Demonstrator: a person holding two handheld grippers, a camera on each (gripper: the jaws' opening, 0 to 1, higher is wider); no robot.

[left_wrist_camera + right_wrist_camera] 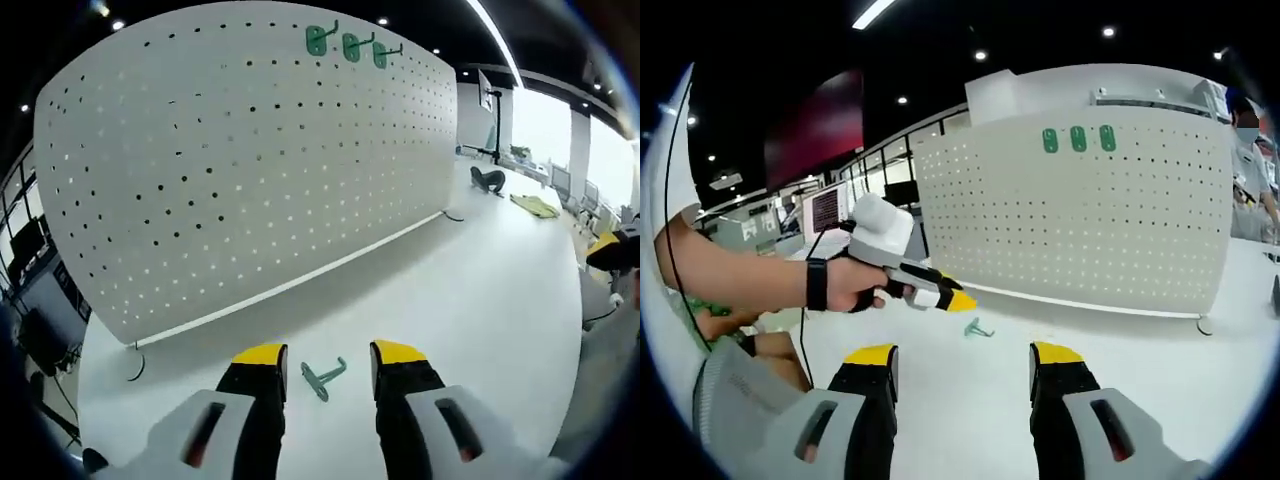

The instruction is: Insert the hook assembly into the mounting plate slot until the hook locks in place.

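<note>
Green hook [323, 377] lies flat, long axis slanting toward pegboard [260, 160].

Green hook [323, 377]; white dotted pegboard [250, 170]; yellow-tipped black jaws.

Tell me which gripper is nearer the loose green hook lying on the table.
Left. The left gripper hangs directly over the green hook, which lies between its open jaws. The right gripper sits farther back, with the hook well ahead of its tips.
</note>
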